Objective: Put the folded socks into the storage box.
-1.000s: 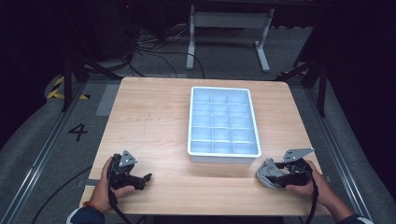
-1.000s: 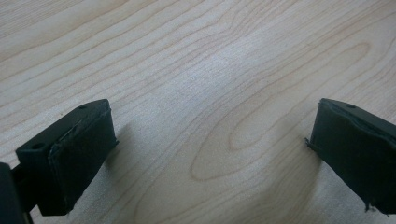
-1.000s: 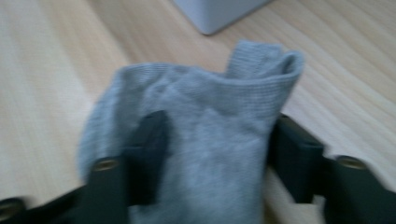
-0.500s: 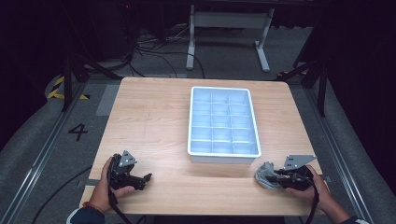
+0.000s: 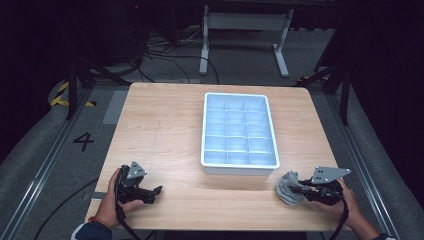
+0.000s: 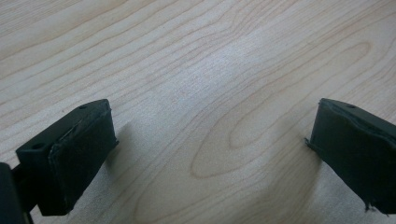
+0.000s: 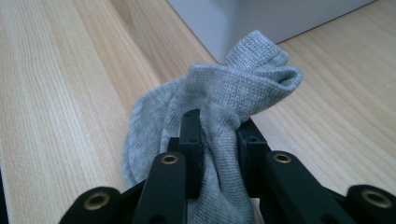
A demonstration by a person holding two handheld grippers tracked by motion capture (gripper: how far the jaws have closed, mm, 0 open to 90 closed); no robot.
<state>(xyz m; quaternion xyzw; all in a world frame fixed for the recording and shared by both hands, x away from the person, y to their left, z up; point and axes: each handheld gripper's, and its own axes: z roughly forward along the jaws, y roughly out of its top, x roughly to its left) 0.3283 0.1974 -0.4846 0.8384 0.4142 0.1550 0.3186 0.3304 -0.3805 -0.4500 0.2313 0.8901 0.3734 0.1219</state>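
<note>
A crumpled grey sock (image 5: 289, 189) lies on the wooden table (image 5: 165, 125) near its front right corner, just in front of the white tray (image 5: 240, 169). My right gripper (image 5: 296, 190) is shut on it; in the right gripper view the grey sock (image 7: 224, 107) bunches up between the two black jaws of the right gripper (image 7: 219, 140). My left gripper (image 5: 156, 192) rests low at the table's front left, held by a hand. In the left gripper view, the left gripper (image 6: 210, 154) stands open over bare wood, nothing between its fingers.
The white tray has several small compartments with nothing seen in them and sits right of the table's centre. The tray's wall (image 7: 261, 21) stands just beyond the sock. Dark floor, cables and a metal frame (image 5: 245, 20) lie behind the table.
My right gripper with the sock has slid a little toward the table's front right corner. The left gripper has stayed where it was.
</note>
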